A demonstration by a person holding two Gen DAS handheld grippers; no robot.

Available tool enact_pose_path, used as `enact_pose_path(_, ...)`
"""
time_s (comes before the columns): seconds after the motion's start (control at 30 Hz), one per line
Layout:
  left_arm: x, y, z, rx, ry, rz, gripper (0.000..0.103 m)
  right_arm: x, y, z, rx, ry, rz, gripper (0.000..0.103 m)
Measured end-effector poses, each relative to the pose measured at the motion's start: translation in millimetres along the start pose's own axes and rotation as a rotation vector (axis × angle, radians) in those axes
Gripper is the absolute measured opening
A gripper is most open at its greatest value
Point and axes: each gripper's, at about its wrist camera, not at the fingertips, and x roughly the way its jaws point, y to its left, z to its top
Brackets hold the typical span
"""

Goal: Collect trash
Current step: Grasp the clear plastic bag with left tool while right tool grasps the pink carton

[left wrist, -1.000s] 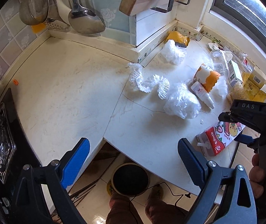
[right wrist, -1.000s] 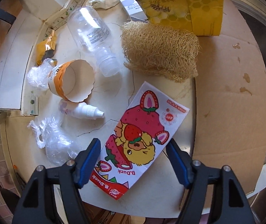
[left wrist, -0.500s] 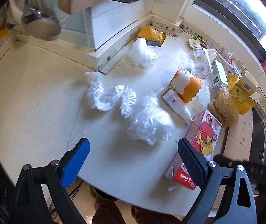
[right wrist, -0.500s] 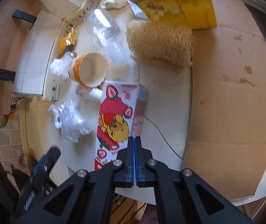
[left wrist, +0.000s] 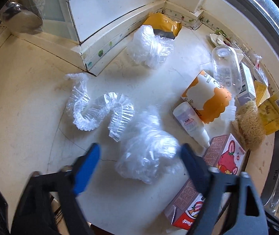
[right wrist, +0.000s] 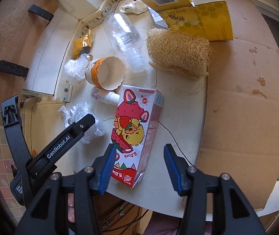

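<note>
A crumpled clear plastic bag [left wrist: 149, 156] lies on the white counter [left wrist: 21, 117] between the jaws of my left gripper [left wrist: 139, 150]. The jaws are closing; the blue left pad still stands clear of the bag. A pink strawberry drink carton [right wrist: 135, 125] lies near the counter's front edge, its lower end between the jaws of my right gripper [right wrist: 138, 148]. Those jaws are opening and do not press on it. The carton [left wrist: 225, 156] also shows beside the left gripper's right finger. One finger [right wrist: 80, 127] of the left gripper reaches over the bag [right wrist: 98, 129] in the right wrist view.
More trash lies behind: a ruffled plastic strip [left wrist: 98, 109], a second clear bag [left wrist: 151, 47], an orange paper cup [left wrist: 208, 98], a small white bottle [left wrist: 190, 123], a clear bottle [right wrist: 123, 37], a loofah [right wrist: 178, 56], yellow boxes [right wrist: 198, 9]. Cardboard [right wrist: 247, 98] covers the right side.
My left gripper moved right and down over the crumpled bag and its jaws narrowed. The right gripper shut, then opened again; the carton turned from slanted flat to lying on its edge.
</note>
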Motion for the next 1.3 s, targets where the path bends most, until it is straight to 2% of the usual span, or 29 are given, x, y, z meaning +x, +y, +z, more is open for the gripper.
enact_pose_path(0.03,2,-1,0,0.004,0.011,-0.015,0.047,2,1,0,0.001,0.003,-0.003,0.051)
enact_pose_path(0.1,2,-3,-2,0.028,-0.002,-0.018,0.041,8,4,0,0.002,0.011,-0.006,0.051)
enact_pose_path(0.13,0,-4,-4,0.042,-0.014,-0.020,0.033,10,5,0,0.002,0.014,-0.006,0.051)
enact_pose_path(0.17,-3,-5,-6,0.055,-0.026,-0.022,0.030,12,6,1,0.001,0.012,-0.009,0.051)
enact_pose_path(0.2,-6,-5,-9,0.065,-0.035,-0.022,0.029,14,8,1,-0.002,0.006,-0.013,0.051)
enact_pose_path(0.23,-10,-5,-11,0.071,-0.045,-0.020,0.028,17,10,2,-0.005,0.001,-0.019,0.052)
enact_pose_path(0.27,-15,-3,-14,0.076,-0.057,-0.018,0.026,20,14,3,-0.012,-0.003,-0.032,0.059)
enact_pose_path(0.33,-26,0,-21,0.081,-0.075,-0.014,0.024,26,21,4,-0.032,-0.013,-0.057,0.067)
enact_pose_path(0.37,-31,3,-25,0.083,-0.083,-0.015,0.024,29,26,4,-0.050,-0.016,-0.078,0.068)
enact_pose_path(0.57,-61,25,-46,0.080,-0.115,0.009,0.023,54,48,-3,-0.137,0.011,-0.187,0.068)
enact_pose_path(0.7,-82,42,-62,0.070,-0.140,0.000,0.022,64,51,-10,-0.161,0.027,-0.224,0.067)
enact_pose_path(0.77,-89,45,-67,0.069,-0.149,-0.002,0.020,63,51,-11,-0.157,0.022,-0.232,0.062)
enact_pose_path(0.97,-111,40,-89,0.092,-0.185,0.012,0.019,49,42,-18,-0.158,0.019,-0.175,0.057)
enact_pose_path(1.2,-144,31,-127,0.110,-0.247,0.043,0.019,-5,28,-36,-0.224,-0.023,-0.061,0.056)
enact_pose_path(1.3,-158,29,-148,0.095,-0.273,0.050,0.019,-29,31,-56,-0.286,-0.038,-0.015,0.056)
